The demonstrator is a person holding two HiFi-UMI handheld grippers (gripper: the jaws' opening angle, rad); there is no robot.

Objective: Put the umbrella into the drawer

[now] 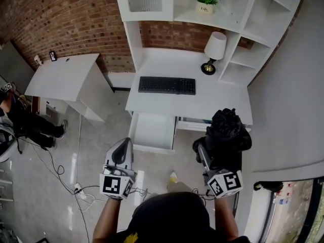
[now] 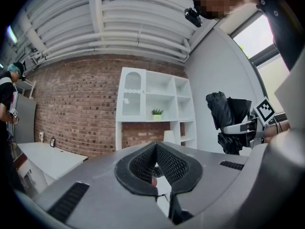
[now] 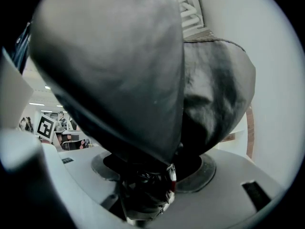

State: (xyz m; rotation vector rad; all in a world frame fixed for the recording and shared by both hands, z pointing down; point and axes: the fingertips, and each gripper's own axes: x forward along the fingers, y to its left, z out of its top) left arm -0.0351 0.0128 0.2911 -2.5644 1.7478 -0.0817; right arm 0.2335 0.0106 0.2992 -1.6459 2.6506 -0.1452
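Counts: 2 grippers, 1 umbrella, 1 open drawer, 1 keyboard, 1 lamp, 1 potted plant, 2 white tables: desk and side table at 10 o'clock.

Left gripper: jaws together, nothing between them, at 6 o'clock from the drawer.

Right gripper: clamped on the folded black umbrella, held up in the air at 4 o'clock in the head view. It sits at 3 o'clock from the drawer, well apart and not in it.

Hard to see: black fabric fills most of the right gripper view and covers the jaw tips. The back of the drawer is cut off under the desk. A person at 9 o'clock is cropped by the edge.

Around: cables and a power strip on the floor at 7 o'clock. The front of the drawer is unobstructed.
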